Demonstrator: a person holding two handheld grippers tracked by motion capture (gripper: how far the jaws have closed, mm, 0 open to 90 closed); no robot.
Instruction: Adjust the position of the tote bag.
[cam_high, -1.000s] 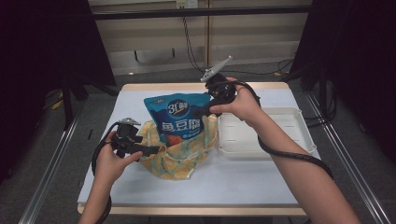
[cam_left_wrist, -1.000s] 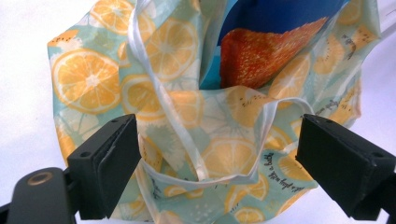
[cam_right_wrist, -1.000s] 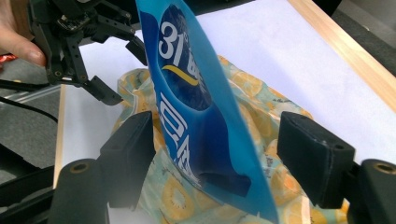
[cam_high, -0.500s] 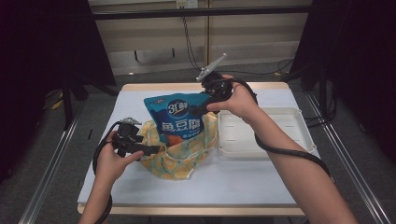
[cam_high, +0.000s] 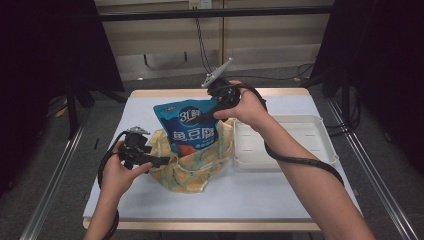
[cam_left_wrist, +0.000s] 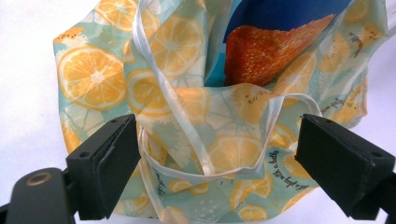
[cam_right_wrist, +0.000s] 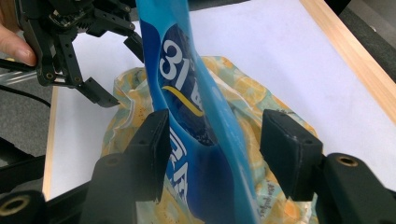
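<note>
- My right claw (cam_right_wrist: 210, 140) has just been closing; the blue snack pouch (cam_high: 192, 127) stands between its jaws, a gap on one side.
- The pouch stands half inside the orange-print bag (cam_high: 192, 165) on the white table (cam_high: 250, 195).
- My left claw (cam_left_wrist: 215, 154) is spread around the bag's rim.

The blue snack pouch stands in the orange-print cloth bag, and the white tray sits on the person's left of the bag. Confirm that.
One thing is wrong: the side. In the high view the white tray sits on the person's right of the orange-print cloth bag, not the left. The blue snack pouch does stand in the bag.
</note>
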